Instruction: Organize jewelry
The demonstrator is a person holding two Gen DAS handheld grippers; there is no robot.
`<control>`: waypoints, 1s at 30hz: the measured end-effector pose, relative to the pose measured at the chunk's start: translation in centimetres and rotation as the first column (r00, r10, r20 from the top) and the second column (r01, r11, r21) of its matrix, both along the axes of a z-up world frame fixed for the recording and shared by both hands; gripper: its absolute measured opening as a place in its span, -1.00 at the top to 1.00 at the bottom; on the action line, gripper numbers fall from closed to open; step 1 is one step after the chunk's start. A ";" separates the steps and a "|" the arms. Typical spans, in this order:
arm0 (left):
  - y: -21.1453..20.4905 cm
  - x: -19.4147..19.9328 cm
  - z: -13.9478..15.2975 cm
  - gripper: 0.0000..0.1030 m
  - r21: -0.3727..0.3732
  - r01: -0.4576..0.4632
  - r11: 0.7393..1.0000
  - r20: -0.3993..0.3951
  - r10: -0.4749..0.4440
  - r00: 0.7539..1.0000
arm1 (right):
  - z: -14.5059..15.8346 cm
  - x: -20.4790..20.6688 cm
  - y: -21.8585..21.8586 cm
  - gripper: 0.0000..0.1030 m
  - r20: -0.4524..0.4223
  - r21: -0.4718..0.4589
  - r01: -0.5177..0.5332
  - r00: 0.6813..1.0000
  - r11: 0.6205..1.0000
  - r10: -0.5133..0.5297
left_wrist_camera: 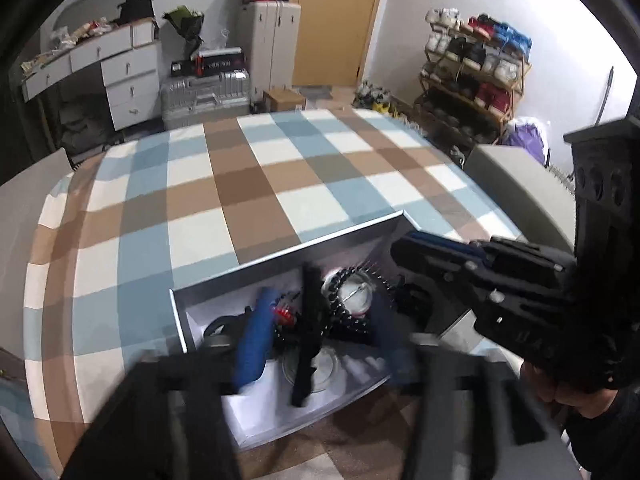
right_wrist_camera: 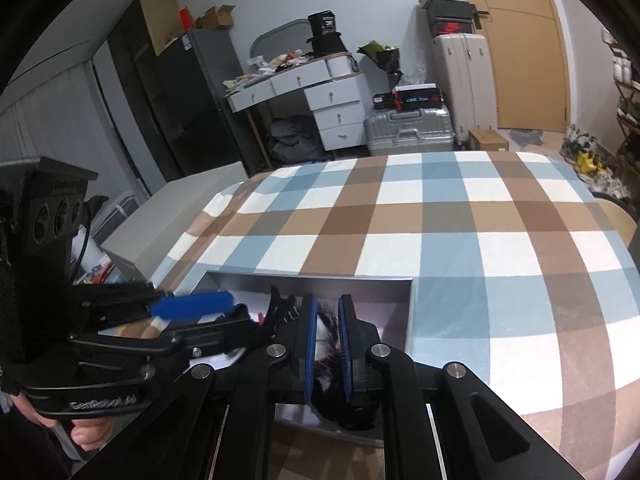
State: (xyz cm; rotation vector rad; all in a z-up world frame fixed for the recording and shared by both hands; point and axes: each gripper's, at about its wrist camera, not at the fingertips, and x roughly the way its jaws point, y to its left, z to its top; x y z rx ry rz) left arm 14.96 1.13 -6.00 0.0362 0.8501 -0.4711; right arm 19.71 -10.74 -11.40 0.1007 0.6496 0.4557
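Surface under the checked cloth carries the open white box, with the jewelry heaped inside it. Your left gripper hangs over that heap, its 2 fingers parted and holding nothing. Your right gripper has its fingers nearly shut on a dark beaded strand; my guess is sorting is mid-way, so lift that strand clear next without dragging neighbours.

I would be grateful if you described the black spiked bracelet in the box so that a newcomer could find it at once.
Start at the bed with the blue, brown and white checked cover; near its front edge sits an open white box. Inside, toward the back, lies the black spiked bracelet, curled around a shiny round metal piece. Its ring of pointed studs sets it apart from the smooth black bands at the left.
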 end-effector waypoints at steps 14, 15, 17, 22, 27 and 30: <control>0.7 -4.1 5.4 -0.46 0.009 -0.175 0.984 0.260 0.167 0.951 | 4.7 -5.0 -2.8 0.13 0.167 0.064 0.058 0.984 0.996 -0.068; 1.0 -4.8 6.2 -0.62 -0.003 -0.211 0.977 0.306 0.202 0.930 | 5.1 -5.6 -3.1 0.05 0.188 0.078 0.060 0.979 0.995 -0.074; 1.5 -5.8 7.2 -0.74 -0.040 -0.264 0.964 0.378 0.259 0.889 | 5.8 -6.6 -3.4 -0.13 0.224 0.098 0.061 0.971 0.993 -0.081; 2.8 -7.9 8.0 -0.98 -0.123 -0.375 0.919 0.494 0.385 0.780 | 6.9 -9.4 -3.3 -0.69 0.349 0.116 0.037 0.934 0.993 -0.076; 3.9 -9.1 7.3 -0.98 -0.169 -0.424 0.890 0.538 0.444 0.716 | 7.2 -11.5 -2.8 -0.77 0.442 0.121 -0.002 0.895 0.993 -0.052; 4.7 -9.5 6.5 -0.98 -0.196 -0.427 0.883 0.540 0.461 0.704 | 7.1 -12.7 -3.0 -0.87 0.490 0.136 0.006 0.869 0.991 -0.073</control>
